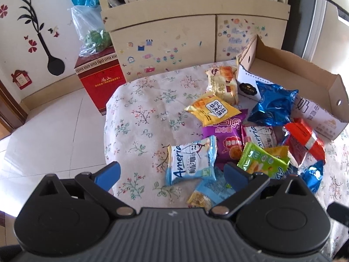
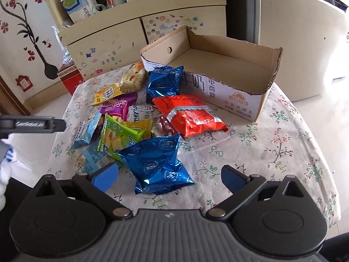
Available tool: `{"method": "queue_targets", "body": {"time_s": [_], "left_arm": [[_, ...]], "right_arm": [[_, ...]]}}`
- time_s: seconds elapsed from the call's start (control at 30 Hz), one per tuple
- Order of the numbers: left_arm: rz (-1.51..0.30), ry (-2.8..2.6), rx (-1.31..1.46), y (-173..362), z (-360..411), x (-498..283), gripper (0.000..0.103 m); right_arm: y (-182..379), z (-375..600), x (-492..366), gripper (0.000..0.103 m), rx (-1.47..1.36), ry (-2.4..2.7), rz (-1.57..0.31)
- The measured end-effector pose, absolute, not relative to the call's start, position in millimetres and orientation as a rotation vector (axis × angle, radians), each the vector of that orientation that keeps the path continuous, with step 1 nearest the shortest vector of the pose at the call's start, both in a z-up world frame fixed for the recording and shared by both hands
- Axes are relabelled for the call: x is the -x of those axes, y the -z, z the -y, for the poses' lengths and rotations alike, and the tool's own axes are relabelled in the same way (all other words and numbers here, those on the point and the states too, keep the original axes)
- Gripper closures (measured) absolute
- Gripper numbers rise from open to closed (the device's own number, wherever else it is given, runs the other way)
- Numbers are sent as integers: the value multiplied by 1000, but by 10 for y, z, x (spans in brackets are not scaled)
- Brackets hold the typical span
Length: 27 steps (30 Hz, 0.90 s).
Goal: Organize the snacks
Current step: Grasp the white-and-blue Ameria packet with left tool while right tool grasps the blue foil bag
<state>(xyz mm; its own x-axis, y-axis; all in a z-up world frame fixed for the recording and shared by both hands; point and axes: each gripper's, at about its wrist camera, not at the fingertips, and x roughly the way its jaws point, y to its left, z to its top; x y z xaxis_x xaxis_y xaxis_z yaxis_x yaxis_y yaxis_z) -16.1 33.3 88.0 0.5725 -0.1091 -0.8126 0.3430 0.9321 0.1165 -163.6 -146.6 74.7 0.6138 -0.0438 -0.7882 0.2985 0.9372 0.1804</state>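
Where the floral tablecloth fills the middle of the right wrist view, a cardboard box sits in the upper right of the frame, its top open and no packet visible inside it. Behind it, along the top edge, runs a beige cabinet dotted with stickers, and a red carton stands on the floor at the left of the left wrist view.

The snacks lie heaped on the cloth left of the box. Largest are the red packet in the centre, just beside the box's front wall, and two blue foil bags: one low in the frame near the right gripper, the other touching the box's near corner. Smaller ones crowd to the left: a purple packet, a green packet lying over others, a yellow packet and a pale bread packet.

In the left wrist view a light blue packet lies at centre bottom, just ahead of the left gripper.

Both grippers have their jaws spread wide with nothing between them
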Motion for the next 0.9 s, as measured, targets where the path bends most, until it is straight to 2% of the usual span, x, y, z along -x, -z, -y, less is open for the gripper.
{"method": "queue_targets", "body": {"time_s": [0.4,0.83,0.9], "left_arm": [[-961,309,-207,-616,-269,-208,3],[-995,306,-142,-276,-298,-345,4],[-1001,305,-142,-225,-298,-350,9]], "right_arm": [[-583,1437,1378,1,-371,182,-938],[-388,1356,1273,14,-389,144,-959],[-374,1328,1253,18,-385,136,-963]]}}
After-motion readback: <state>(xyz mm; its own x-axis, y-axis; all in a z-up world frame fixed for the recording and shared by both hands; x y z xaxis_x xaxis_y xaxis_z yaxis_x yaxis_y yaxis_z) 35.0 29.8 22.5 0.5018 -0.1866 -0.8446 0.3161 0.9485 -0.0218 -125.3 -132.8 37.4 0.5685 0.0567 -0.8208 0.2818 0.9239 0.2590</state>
